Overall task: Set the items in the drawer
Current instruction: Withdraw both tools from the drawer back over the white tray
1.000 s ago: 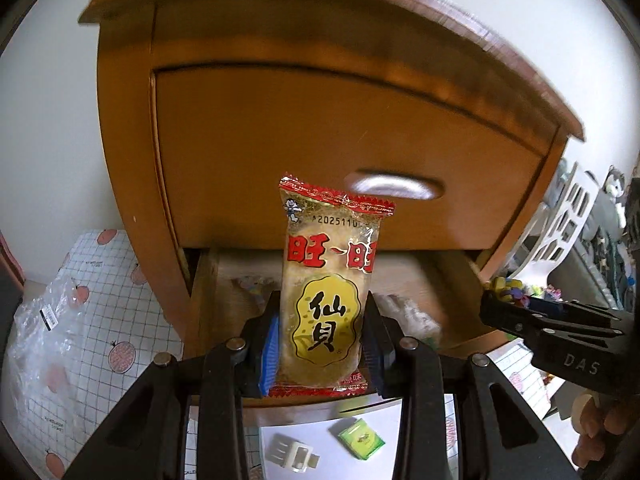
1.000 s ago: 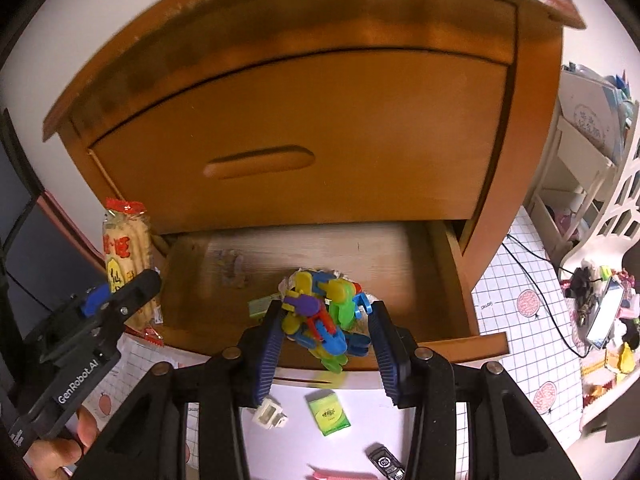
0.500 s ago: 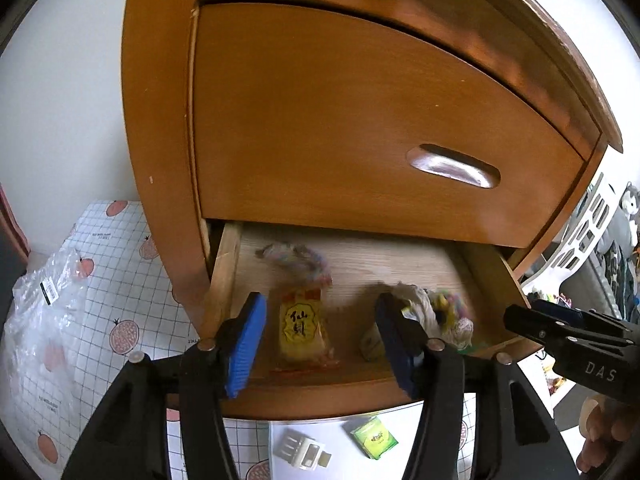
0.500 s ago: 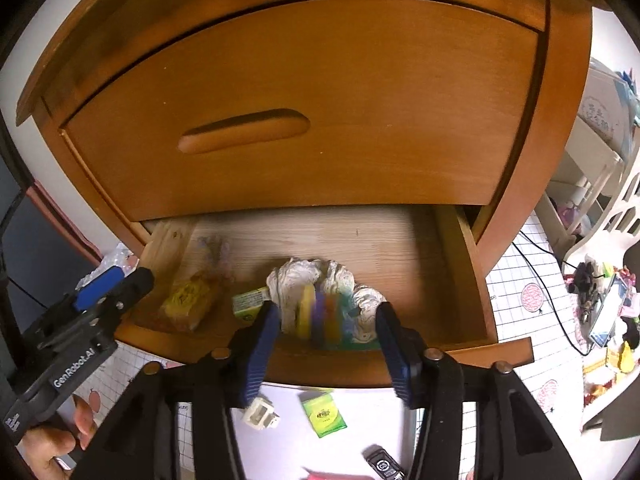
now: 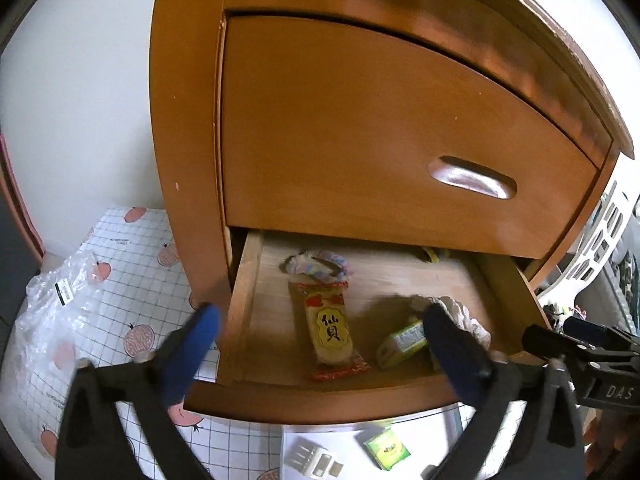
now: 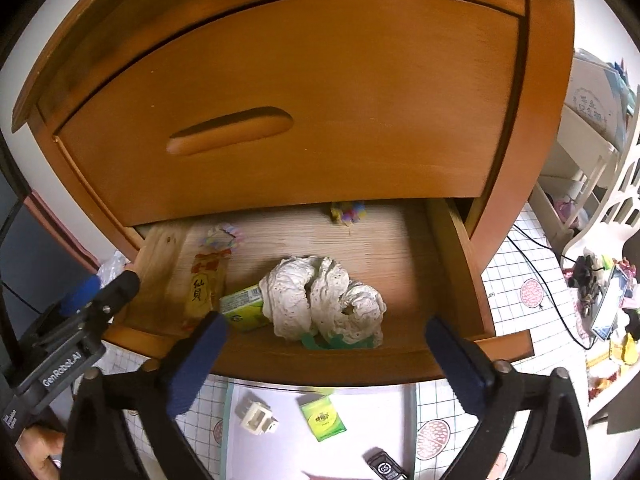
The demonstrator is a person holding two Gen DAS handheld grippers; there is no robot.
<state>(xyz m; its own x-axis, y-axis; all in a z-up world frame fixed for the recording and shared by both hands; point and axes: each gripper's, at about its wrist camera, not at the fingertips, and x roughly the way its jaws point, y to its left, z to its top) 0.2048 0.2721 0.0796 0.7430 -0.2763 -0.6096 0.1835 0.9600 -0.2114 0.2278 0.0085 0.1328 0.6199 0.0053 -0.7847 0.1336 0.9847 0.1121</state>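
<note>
The lower drawer [image 5: 316, 400] of a wooden cabinet stands pulled out. A red-and-yellow rice cracker packet [image 5: 330, 330] lies flat in its left half, free of my left gripper [image 5: 320, 314], whose jaws are opening wide above it with nothing pressed between them. My right gripper [image 6: 325, 324] is opening too, above a white lace cloth [image 6: 324, 296] in the drawer, touching nothing. A teal piece [image 6: 320, 342] peeks from under the cloth. A small many-coloured thing [image 6: 348, 212] lies at the drawer's back. A green box [image 6: 244, 310] and a pastel hair tie [image 5: 318, 264] lie there as well.
The upper drawer [image 5: 400, 140] is shut and overhangs the back of the open one. On white paper on the floor lie a white adapter [image 6: 258, 420], a green box [image 6: 323, 418] and a black device [image 6: 384, 468]. A plastic bag [image 5: 60, 300] sits left, a white rack [image 6: 600, 200] right.
Both grippers went from shut to wide open. The cracker packet left the left gripper and now lies in the drawer. The coloured toy is no longer between the right fingers.
</note>
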